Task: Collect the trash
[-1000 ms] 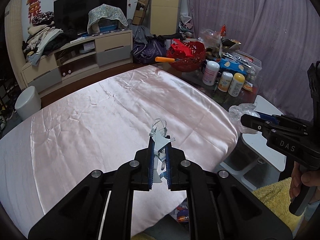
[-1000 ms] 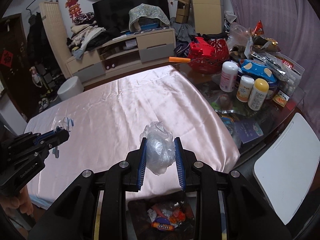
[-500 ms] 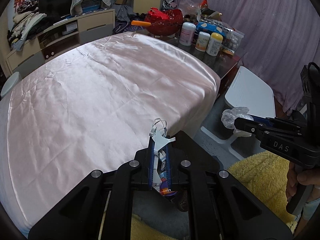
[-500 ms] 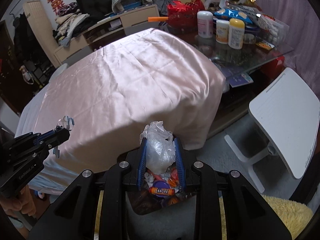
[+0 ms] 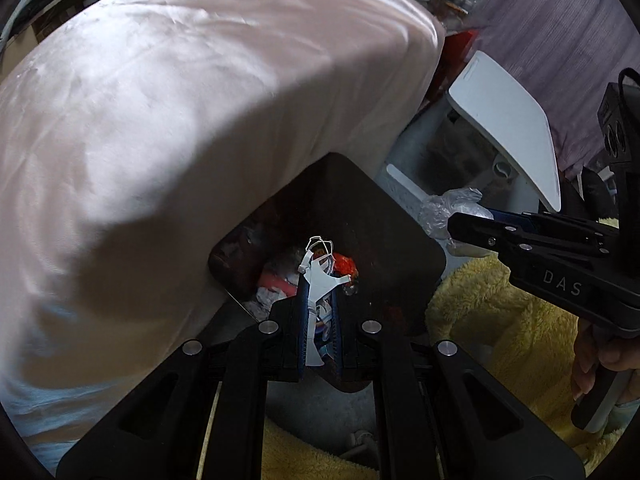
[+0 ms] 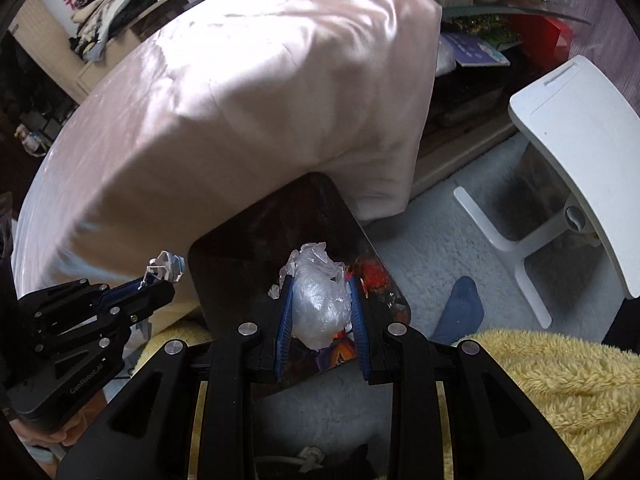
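A dark bin [image 5: 384,216] stands on the floor against the table's draped edge; wrappers lie inside it. My left gripper [image 5: 319,284] is shut on a torn white paper scrap [image 5: 320,276] and hangs right over the bin's mouth. In the right wrist view my right gripper [image 6: 319,280] is shut on a crumpled clear plastic bag [image 6: 318,300], also over the bin [image 6: 256,232]. The left gripper [image 6: 160,280] shows at that view's left edge with its scrap [image 6: 166,264]. The right gripper [image 5: 460,220] with its plastic bag [image 5: 448,208] sits at the bin's right rim in the left wrist view.
A pink satin cloth [image 5: 180,100] covers the table and hangs over its edge beside the bin. A white stool [image 6: 576,128] stands to the right on a pale carpet. A yellow fluffy blanket [image 6: 552,376] lies near, with a blue sock [image 6: 460,308] beside it.
Both grippers have come down off the tabletop and tipped downward, from above the pink cloth to over the bin. Each still grips its piece of trash.
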The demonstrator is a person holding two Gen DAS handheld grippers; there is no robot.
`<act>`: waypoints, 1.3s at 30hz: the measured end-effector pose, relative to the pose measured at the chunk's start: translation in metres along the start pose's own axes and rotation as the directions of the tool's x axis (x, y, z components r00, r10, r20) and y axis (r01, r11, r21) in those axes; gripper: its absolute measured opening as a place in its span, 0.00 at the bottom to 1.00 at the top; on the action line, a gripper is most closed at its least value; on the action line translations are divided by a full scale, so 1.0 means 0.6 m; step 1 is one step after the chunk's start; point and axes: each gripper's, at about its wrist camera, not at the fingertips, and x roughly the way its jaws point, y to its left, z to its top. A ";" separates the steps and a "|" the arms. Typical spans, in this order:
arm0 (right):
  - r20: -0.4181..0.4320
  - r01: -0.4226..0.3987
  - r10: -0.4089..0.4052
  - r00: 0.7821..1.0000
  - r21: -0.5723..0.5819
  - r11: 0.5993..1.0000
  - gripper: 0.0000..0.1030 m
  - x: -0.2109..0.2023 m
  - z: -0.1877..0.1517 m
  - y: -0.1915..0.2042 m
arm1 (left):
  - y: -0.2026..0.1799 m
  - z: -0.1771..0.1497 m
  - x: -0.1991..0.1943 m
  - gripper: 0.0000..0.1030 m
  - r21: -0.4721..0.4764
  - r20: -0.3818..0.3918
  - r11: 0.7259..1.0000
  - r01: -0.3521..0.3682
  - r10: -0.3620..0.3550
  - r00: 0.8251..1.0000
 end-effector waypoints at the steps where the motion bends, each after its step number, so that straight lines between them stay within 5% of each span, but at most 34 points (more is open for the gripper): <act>1: -0.013 0.001 -0.001 1.000 0.004 1.000 0.27 0.008 -0.001 -0.002 | 0.000 0.000 0.009 0.08 0.000 -0.015 1.000 0.007 -0.007 1.000; 9: -0.065 -0.010 0.013 0.998 0.041 0.999 0.29 0.043 0.011 -0.013 | 0.005 0.010 0.051 0.12 -0.004 -0.074 0.999 0.042 -0.042 0.996; 15: -0.051 -0.032 0.036 0.998 0.069 0.997 0.56 0.042 0.021 -0.015 | 0.005 0.017 0.049 0.38 0.000 -0.066 0.999 0.033 -0.033 0.997; 20: -0.024 -0.027 0.029 0.999 0.091 0.995 0.60 0.029 0.027 -0.023 | 0.009 0.018 0.032 0.60 -0.014 -0.049 1.000 0.012 -0.013 0.999; 28: 0.063 -0.028 0.021 0.998 0.110 0.994 0.73 -0.026 0.027 -0.032 | 0.003 0.021 -0.037 0.83 0.016 0.038 0.999 -0.033 0.032 0.999; 31: 0.115 -0.016 0.004 0.993 0.108 0.994 0.90 -0.058 0.023 -0.027 | -0.001 0.020 -0.076 0.92 0.029 0.094 0.998 -0.056 0.054 0.994; 39: 0.271 0.078 -0.090 0.958 0.057 0.995 0.97 -0.149 0.000 0.004 | -0.003 0.009 -0.183 0.92 0.016 0.226 0.993 -0.113 0.107 0.968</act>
